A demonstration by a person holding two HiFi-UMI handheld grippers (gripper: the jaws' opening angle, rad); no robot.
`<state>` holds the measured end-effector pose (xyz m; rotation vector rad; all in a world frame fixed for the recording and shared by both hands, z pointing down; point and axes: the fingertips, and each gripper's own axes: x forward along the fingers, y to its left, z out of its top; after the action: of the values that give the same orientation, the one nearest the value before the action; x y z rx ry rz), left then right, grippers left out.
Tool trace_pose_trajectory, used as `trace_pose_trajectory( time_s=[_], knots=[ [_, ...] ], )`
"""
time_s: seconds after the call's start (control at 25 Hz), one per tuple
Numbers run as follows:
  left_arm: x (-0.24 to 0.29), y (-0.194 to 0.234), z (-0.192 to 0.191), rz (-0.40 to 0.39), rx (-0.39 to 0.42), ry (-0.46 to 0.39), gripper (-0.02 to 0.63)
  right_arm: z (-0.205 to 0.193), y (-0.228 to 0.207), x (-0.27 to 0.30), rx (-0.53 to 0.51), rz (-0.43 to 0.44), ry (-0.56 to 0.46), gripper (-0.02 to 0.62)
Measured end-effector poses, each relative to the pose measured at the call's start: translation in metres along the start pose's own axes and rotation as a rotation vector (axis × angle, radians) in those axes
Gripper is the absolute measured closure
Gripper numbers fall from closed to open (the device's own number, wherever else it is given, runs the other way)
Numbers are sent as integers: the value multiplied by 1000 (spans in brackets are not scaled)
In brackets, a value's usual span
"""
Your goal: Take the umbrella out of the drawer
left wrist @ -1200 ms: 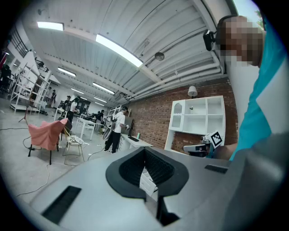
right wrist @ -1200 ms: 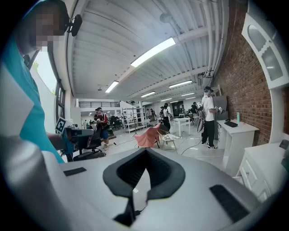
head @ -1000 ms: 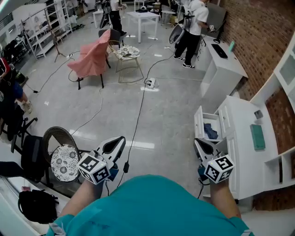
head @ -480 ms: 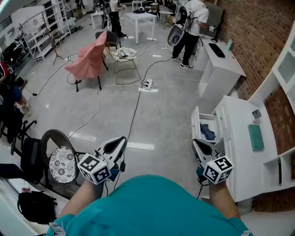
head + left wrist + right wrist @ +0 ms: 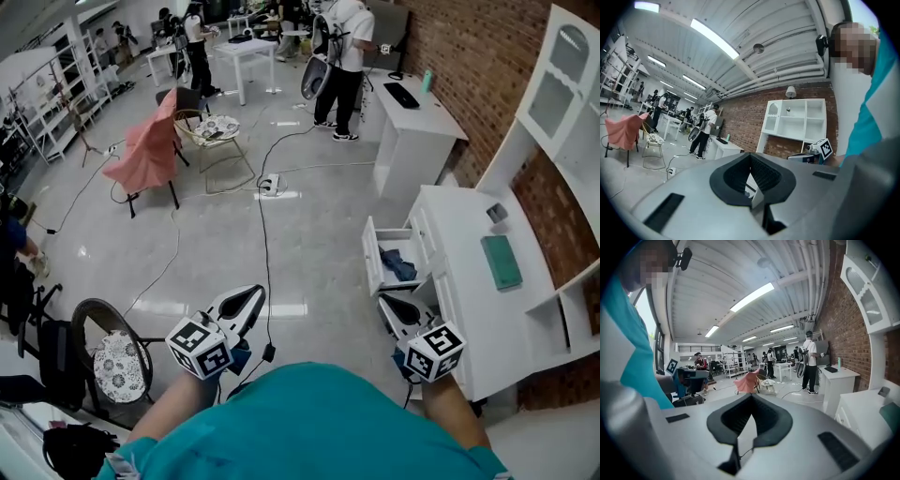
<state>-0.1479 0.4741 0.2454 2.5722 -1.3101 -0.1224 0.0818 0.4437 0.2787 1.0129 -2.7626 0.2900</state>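
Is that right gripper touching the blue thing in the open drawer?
Apart. Head view: right gripper, jaws shut, sits short of the drawer holding the blue thing.

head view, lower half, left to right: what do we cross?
round chair with patterned cushion → left gripper → right gripper → teal flat item on the white cabinet

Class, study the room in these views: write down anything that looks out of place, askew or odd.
One drawer of the white cabinet stands pulled open, a crumpled dark blue bundle lying inside. A pink cloth is slung loosely over a chair, and a black cable trails across the open floor, a likely trip hazard.
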Motion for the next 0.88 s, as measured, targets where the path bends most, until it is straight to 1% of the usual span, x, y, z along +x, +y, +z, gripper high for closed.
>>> trace_pose_trajectory(
  time_s=[0.16,0.24,0.32,0.44,0.52,0.68,0.88],
  knots=[
    [27,6,-4,-38,-14,12,592,-10,-16,5,-3,-26,22,574],
    [31,21,-2,-45,-19,10,592,-11,-21,21,13,-29,31,574],
    [31,45,1,-41,-33,3,592,-9,-21,46,14,-27,39,574],
    [29,94,6,-32,-62,-10,592,2,-16,95,-14,-15,39,574],
    [30,133,12,-38,-61,-14,592,14,-14,133,-32,-12,30,574],
    [34,217,35,-44,-75,1,592,41,-9,216,-4,-6,33,574],
    [41,304,71,-57,-48,14,592,83,-9,309,1,0,16,574]
  ],
)
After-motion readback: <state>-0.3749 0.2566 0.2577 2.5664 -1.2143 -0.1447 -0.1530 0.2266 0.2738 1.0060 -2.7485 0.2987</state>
